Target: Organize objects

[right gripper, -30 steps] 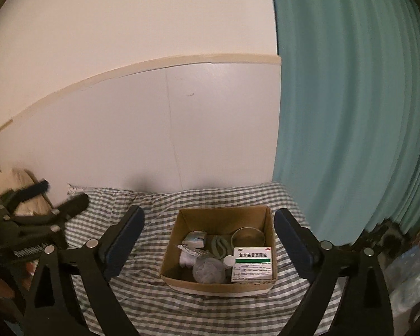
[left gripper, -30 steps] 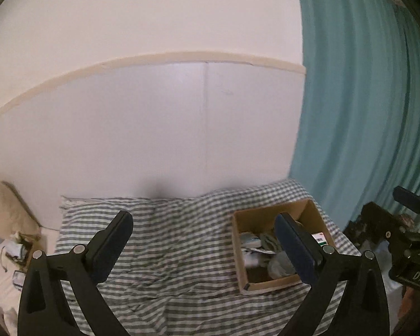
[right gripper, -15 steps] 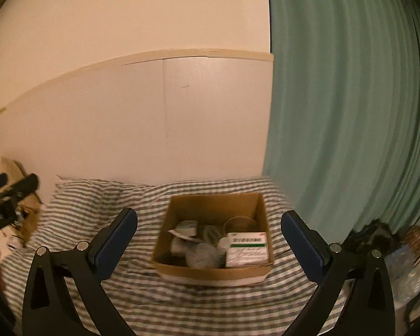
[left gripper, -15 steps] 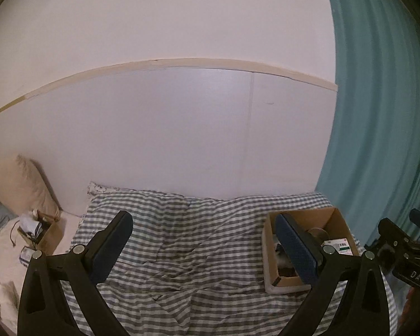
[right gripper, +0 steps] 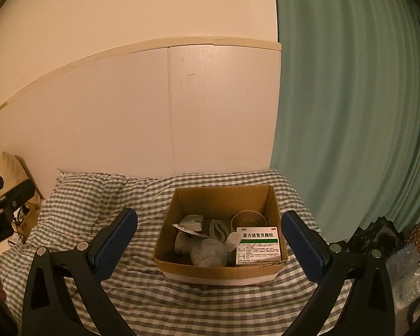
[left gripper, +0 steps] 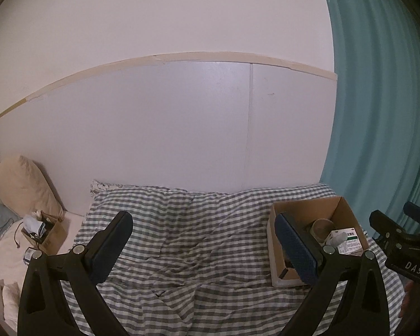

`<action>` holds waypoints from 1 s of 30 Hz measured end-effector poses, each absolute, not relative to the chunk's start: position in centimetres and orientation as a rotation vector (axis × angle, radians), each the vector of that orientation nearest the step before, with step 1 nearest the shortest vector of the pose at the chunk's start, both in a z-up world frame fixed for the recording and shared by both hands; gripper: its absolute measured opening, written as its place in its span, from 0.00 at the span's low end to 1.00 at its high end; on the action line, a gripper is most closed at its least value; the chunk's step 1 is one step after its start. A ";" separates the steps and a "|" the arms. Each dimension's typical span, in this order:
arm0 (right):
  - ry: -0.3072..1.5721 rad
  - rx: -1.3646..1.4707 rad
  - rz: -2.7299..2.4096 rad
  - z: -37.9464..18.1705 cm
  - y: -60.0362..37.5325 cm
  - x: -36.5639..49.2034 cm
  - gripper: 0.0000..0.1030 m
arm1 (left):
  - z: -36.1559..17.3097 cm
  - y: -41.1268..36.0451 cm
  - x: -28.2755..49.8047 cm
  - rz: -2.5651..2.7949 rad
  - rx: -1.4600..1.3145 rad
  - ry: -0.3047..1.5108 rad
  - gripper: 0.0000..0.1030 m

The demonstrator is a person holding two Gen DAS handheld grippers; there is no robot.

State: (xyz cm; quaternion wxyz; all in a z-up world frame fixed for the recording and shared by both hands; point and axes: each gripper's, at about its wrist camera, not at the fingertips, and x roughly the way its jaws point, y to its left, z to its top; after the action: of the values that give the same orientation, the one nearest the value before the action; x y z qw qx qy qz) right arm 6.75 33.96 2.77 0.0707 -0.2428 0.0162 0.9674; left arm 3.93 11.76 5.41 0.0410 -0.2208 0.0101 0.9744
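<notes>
So the cardboard box [right gripper: 221, 263] sits on the checked bed cover [right gripper: 103, 196], stuffed with a white-and-green medicine carton [right gripper: 259, 245] at its 4 o'clock corner and a paper bowl [right gripper: 247, 219] behind that. Right claw [right gripper: 208, 239] is spread wide, nothing pinched, box straight ahead at 12 o'clock. Left claw [left gripper: 203, 245] is spread and empty too, box off at 3 o'clock.

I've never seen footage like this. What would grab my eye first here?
Probably the cardboard box in the middle of the checked blanket, crammed with odds and ends, a white and green medicine packet lying at its right. Next, the right tool with its two blue-padded fingers spread wide either side of the box, holding nothing. A big teal curtain fills the right side.
</notes>
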 end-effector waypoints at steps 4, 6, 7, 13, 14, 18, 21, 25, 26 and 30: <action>0.055 -0.727 2.907 2.9 34.0 6.8 1.00 | 5.3 11.8 3.8 2.980 -0.692 0.020 1.00; 0.055 -0.730 2.905 2.8 34.1 6.8 1.00 | 5.2 11.7 3.7 2.980 -0.697 0.022 1.00; 0.055 -0.733 2.903 2.8 34.1 6.7 1.00 | 5.2 11.8 3.7 2.978 -0.700 0.024 1.00; 0.045 -0.746 2.901 2.6 34.1 6.5 1.00 | 5.0 11.7 3.6 2.977 -0.716 0.022 1.00; 0.043 -0.744 2.901 2.7 34.0 6.6 1.00 | 5.0 11.7 3.5 2.977 -0.717 0.022 1.00; 0.042 -0.742 2.903 2.7 34.1 6.6 1.00 | 5.0 11.5 3.5 2.977 -0.720 0.017 1.00; 0.038 -0.746 2.901 2.6 34.2 6.6 1.00 | 5.1 11.4 3.5 2.979 -0.720 0.014 1.00; 0.034 -0.747 2.899 2.6 34.1 6.5 1.00 | 5.0 11.4 3.5 2.980 -0.722 0.015 1.00; 0.033 -0.746 2.899 2.7 34.1 6.5 1.00 | 5.0 11.4 3.5 2.980 -0.721 0.014 1.00; 0.032 -0.749 2.898 2.6 34.1 6.5 1.00 | 5.0 11.5 3.5 2.982 -0.718 0.011 1.00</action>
State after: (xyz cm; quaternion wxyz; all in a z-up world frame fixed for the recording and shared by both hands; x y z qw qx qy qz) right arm 6.48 34.10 2.64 0.0738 -0.2495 0.0106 0.9655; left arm 3.53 11.45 5.01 0.0370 -0.2339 0.0036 0.9715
